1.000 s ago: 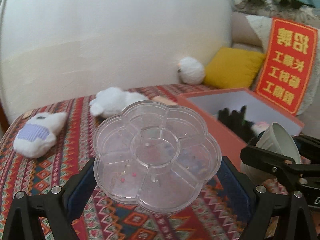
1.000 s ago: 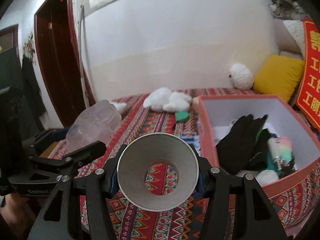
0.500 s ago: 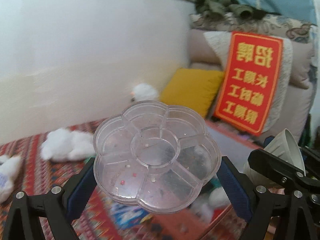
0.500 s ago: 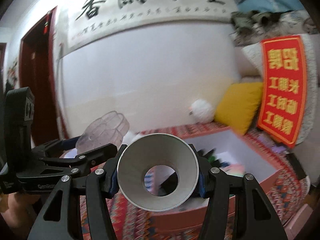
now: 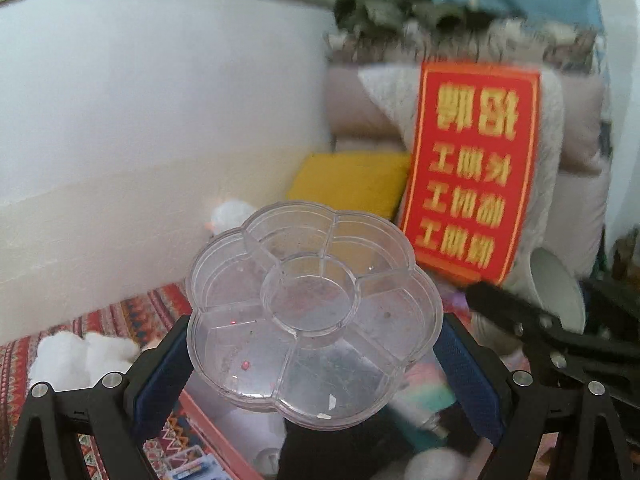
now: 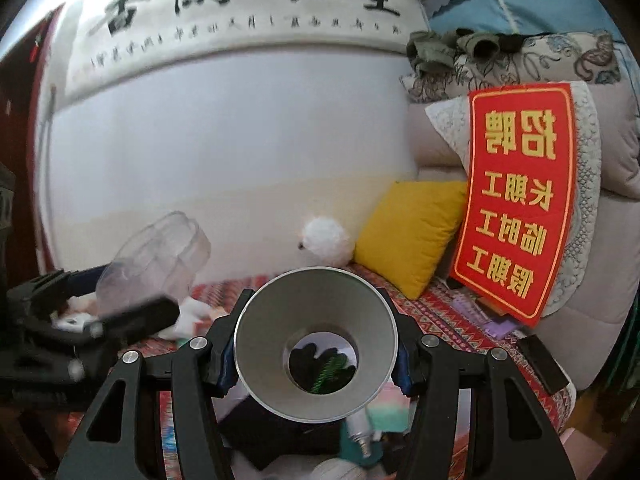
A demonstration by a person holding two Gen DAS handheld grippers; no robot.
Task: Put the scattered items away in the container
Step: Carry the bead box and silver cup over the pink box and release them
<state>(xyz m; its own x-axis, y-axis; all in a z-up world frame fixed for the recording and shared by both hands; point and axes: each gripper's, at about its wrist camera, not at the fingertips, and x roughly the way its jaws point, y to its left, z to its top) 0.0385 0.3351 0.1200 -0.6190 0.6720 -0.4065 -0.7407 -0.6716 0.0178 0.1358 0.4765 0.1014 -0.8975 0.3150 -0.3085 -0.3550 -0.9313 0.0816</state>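
Left gripper (image 5: 316,364): clamped on clear flower-shaped tray (image 5: 315,307), raised above orange box (image 5: 218,438).
Right gripper (image 6: 316,354): clamped on white funnel (image 6: 316,344), above box contents, black glove (image 6: 322,362) visible through hole.

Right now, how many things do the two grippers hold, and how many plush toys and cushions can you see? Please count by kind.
Held clear flower-shaped tray: 1
Held grey funnel: 1
White plush toys: 2, round one and one on the cloth
Yellow cushion: 1
Total: 5
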